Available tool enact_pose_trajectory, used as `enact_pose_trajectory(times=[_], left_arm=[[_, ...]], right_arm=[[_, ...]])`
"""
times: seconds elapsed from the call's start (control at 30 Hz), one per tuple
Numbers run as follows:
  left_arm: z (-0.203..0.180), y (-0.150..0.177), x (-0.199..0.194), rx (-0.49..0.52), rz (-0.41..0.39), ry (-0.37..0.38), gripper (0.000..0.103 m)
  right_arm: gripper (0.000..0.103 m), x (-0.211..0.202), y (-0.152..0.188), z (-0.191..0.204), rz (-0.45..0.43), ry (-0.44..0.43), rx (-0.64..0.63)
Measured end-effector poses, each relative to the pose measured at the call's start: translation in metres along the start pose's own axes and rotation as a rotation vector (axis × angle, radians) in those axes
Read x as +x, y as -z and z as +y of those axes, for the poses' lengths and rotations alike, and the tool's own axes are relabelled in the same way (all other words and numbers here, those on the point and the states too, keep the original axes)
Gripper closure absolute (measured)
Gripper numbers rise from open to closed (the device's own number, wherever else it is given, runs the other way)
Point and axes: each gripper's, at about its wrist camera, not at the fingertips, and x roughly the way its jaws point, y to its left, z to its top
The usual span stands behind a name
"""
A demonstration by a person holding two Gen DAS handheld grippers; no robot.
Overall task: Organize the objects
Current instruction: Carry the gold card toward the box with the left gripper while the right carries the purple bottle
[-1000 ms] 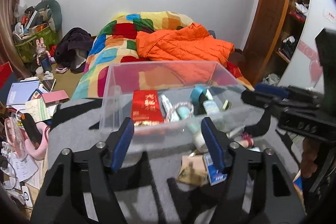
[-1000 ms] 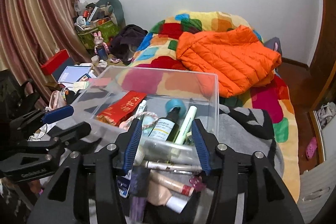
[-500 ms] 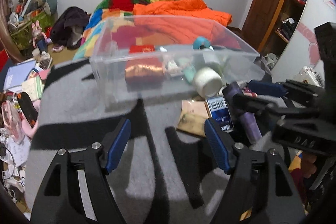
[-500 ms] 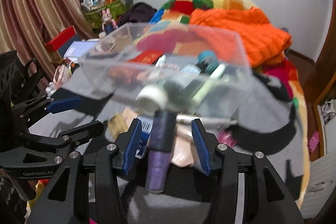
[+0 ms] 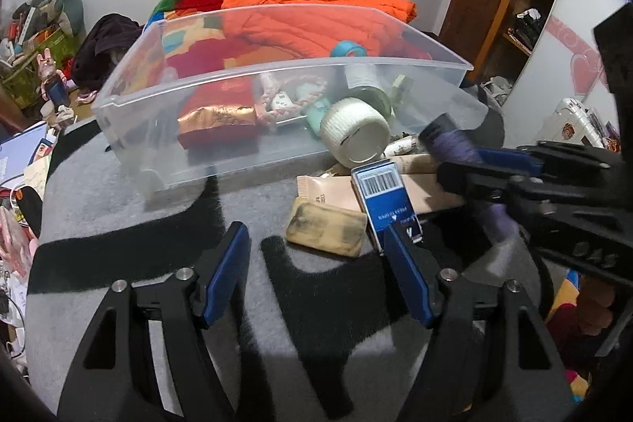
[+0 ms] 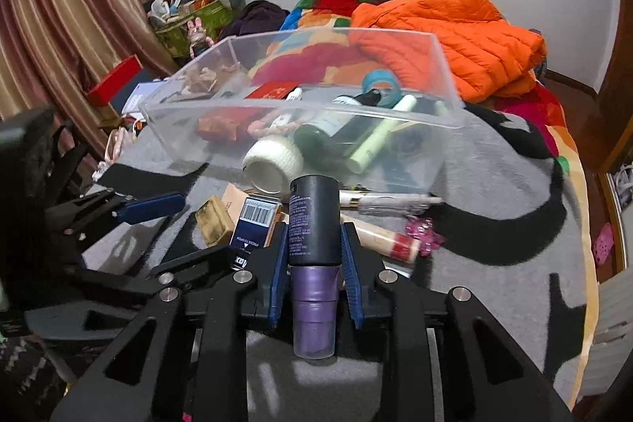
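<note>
**A:** Where's your right gripper (image 6: 314, 248) at? Your right cam shows its jaws clamped on the bottle (image 6: 314, 228), black cap end pointing away from you, purple body running back between the fingers.

**B:** Yep, and your left gripper (image 5: 316, 256) is spread wide with nothing in it, hovering over the grey blanket (image 5: 118, 208).

**A:** How much room have you got? The clear bin (image 5: 277, 66) sits just past the clutter, its near wall facing you and its rim clear on top. Inside you can see a red packet (image 5: 215, 115), a white ribbed cap (image 5: 356, 133) pressed against the near wall, and a teal-capped bottle (image 6: 379, 86) further back.

**B:** Between you and the bin it's tight: blue box (image 5: 385, 196) with a barcode, a tan sponge (image 5: 326, 230) touching its left side, a beige tube (image 5: 332, 192) behind that. Open blanket is to the left of the sponge.

**A:** Your right cam picks up stuff your left one doesn't: a pen (image 6: 389, 200) lying along the bin's near wall, a red-ended tube (image 6: 383, 238) and a pink clip (image 6: 425, 228) off to the right.

**B:** And your left cam shows the bottle from the side, blurry.
</note>
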Motion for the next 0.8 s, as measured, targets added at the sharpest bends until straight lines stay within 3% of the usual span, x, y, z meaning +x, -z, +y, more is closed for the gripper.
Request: enact_pose_trajectory(times=[0.13,0.4,0.8], left_arm=[[0.004,-0.002,-0.001,-0.019,-0.013,0.039,0.061],[0.009,0.004,-0.01,-0.029,-0.03,0.013,0.062],[0.025,-0.022,-0.049,-0.092,-0.16,0.0,0.062]], right_arm=[[0.08,-0.01,-0.003,-0.003,-0.02,0.008,0.008],[0.08,-0.026,-0.01,-0.006,-0.068,0.002,0.027],[0.08,-0.042,-0.037,-0.013,-0.158,0.018,0.044]])
